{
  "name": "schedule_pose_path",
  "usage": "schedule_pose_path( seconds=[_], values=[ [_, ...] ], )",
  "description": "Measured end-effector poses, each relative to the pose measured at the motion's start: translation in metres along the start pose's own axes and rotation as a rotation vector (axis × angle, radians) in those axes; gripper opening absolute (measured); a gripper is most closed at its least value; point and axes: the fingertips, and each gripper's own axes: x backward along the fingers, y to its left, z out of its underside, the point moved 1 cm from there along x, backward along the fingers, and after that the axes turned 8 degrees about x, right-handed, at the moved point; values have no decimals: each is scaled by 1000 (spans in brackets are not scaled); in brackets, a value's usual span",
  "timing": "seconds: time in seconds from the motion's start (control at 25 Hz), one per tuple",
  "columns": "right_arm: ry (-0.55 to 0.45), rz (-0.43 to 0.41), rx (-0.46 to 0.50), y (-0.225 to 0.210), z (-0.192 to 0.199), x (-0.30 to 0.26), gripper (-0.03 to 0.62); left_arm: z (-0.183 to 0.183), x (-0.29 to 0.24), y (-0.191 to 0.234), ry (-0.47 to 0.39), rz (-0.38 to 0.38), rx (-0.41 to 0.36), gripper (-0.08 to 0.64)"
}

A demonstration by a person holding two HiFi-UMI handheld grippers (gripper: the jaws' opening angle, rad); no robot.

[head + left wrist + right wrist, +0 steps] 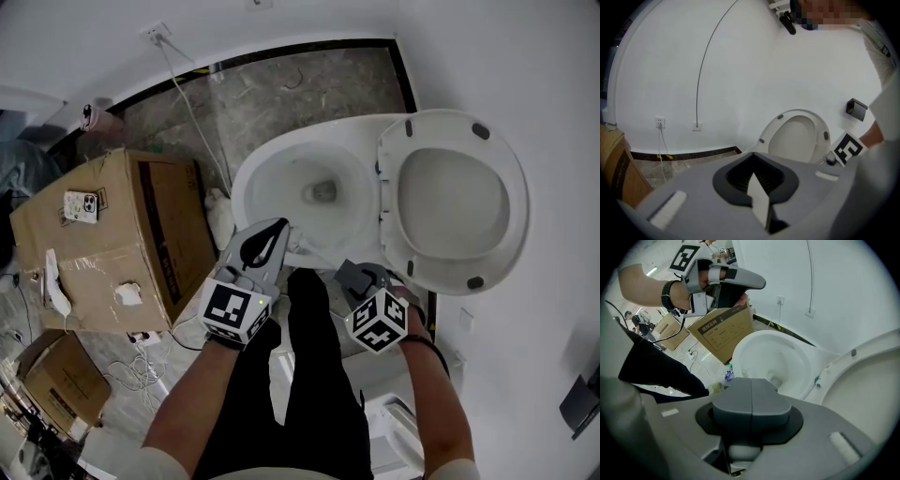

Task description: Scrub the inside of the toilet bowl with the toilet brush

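Note:
The white toilet bowl (314, 187) is open below me, with its seat and lid (455, 202) swung up to the right. My left gripper (262, 246) hovers over the bowl's near rim. A white strip (758, 199) lies in its dark jaw recess, and I cannot tell how its jaws stand. A thin white rod (311, 253), perhaps the brush handle, runs from it toward my right gripper (361, 277). The right jaws meet flush with nothing between them, and they point at the bowl (771, 359). No brush head shows.
A large cardboard box (108, 239) with a phone (81, 205) on top stands left of the toilet. A white cable (192, 117) hangs from a wall socket. More boxes (56, 375) and cords lie on the floor at lower left. My dark-trousered legs (300, 394) fill the foreground.

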Motion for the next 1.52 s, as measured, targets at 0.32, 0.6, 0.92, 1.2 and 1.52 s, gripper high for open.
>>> schedule_pose_path(
  seconds=[0.32, 0.6, 0.92, 1.2, 1.52],
  values=[
    [120, 65, 77, -11, 22, 17, 164, 2, -9, -10, 8, 17, 1, 6],
    [193, 124, 47, -20, 33, 28, 166, 2, -13, -17, 17, 30, -5, 6],
    [249, 216, 24, -25, 40, 33, 166, 1, -15, -20, 21, 42, -17, 6],
    [234, 307, -126, -34, 51, 34, 166, 4, -14, -21, 30, 53, -27, 6],
    [124, 404, -454, -38, 70, 30, 166, 9, -23, -31, 58, 89, -58, 6]
  ],
)
